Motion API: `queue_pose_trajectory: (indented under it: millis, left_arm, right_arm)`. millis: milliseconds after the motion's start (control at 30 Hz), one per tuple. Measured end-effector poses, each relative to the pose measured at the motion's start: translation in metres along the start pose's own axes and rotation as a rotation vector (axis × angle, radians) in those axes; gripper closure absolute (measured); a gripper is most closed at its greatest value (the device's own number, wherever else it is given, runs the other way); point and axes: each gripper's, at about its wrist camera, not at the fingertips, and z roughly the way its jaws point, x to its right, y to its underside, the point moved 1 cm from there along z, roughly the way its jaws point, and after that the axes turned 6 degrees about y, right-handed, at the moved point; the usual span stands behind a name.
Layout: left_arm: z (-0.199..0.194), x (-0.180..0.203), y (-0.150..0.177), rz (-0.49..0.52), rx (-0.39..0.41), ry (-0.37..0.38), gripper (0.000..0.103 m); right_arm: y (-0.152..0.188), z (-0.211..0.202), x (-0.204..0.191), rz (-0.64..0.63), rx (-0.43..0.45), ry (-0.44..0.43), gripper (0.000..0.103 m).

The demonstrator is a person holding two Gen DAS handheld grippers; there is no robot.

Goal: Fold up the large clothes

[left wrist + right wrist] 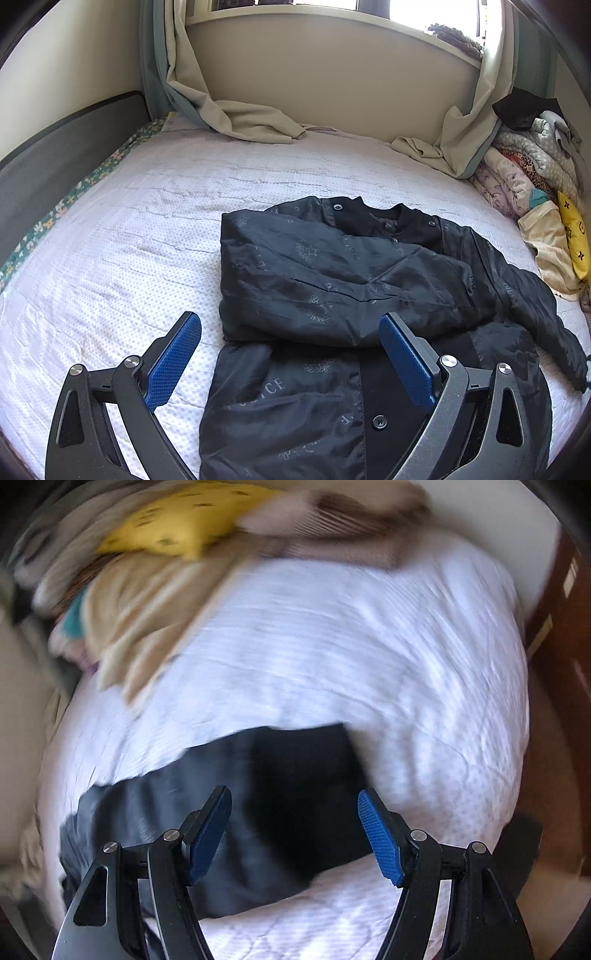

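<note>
Left tongs point(290, 328) gape wide, empty; right tongs point(294, 805) likewise (blue pads apart).

In the left wrist view the jacket point(354, 295) lies on the bed point(129, 229), right of centre in the frame, its collar toward the wall and one sleeve folded across its front. Behind it, curtains point(236, 118) hang from the window point(332, 7) at the top and spill onto the mattress at upper left and upper right. A heap of bedding and clothes point(532, 173) sits at the right edge, with a cushion point(574, 236) just below it. The headboard point(55, 155) runs along the left edge. In the blurred right wrist view, part of the jacket point(229, 812) crosses the lower frame on the bed point(351, 657), with the heap point(122, 620) and cushion point(177, 524) at upper left.
</note>
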Motion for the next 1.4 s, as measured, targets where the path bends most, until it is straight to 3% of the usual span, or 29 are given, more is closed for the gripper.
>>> queue_pose_trajectory:
  millis: [133,300,400,467,533,600,733,833,967,1067,1200,1400]
  left_arm:
    - [0.005,0.005,0.001,0.01,-0.009,-0.002,0.004]
    - [0.01,0.012,0.003,0.022,-0.019,-0.003,0.004]
    - [0.011,0.014,0.004,0.027,-0.021,-0.002,0.004]
    - [0.011,0.014,0.004,0.024,-0.02,-0.002,0.005]
    - [0.01,0.013,0.004,0.014,-0.017,0.0,0.005]
    - [0.009,0.01,0.003,0.001,-0.014,0.001,0.005]
    - [0.006,0.003,0.0,-0.028,-0.004,0.002,0.004]
    - [0.002,-0.003,-0.002,-0.052,0.005,0.008,0.005]
    - [-0.002,-0.005,-0.005,-0.066,0.014,0.016,0.005]
    - [-0.003,-0.004,-0.005,-0.064,0.013,0.024,0.005]
    - [-0.004,-0.002,-0.005,-0.056,0.013,0.036,0.004]
    - [-0.003,0.004,-0.003,-0.06,-0.007,0.077,0.005]
  right_arm:
    - [-0.003,0.022,0.02,0.088,-0.097,-0.121,0.031]
    - [0.003,0.024,0.022,0.066,-0.086,-0.144,0.031]
    - [0.005,0.022,0.019,0.03,-0.075,-0.136,0.048]
    - [0.004,0.022,0.015,0.014,-0.076,-0.158,0.068]
    - [0.006,0.023,0.007,0.001,-0.072,-0.16,0.077]
    - [0.006,0.021,0.002,-0.006,-0.062,-0.146,0.099]
    - [0.005,-0.006,-0.015,-0.058,0.03,-0.149,0.099]
    - [0.015,-0.049,-0.046,-0.182,0.169,-0.165,0.099]
    - [0.053,-0.099,-0.109,-0.378,0.3,-0.259,0.1]
    - [0.096,-0.123,-0.162,-0.539,0.328,-0.356,0.1]
    - [0.169,-0.14,-0.227,-0.751,0.291,-0.479,0.1]
    - [0.28,-0.131,-0.295,-1.043,0.174,-0.562,0.1]
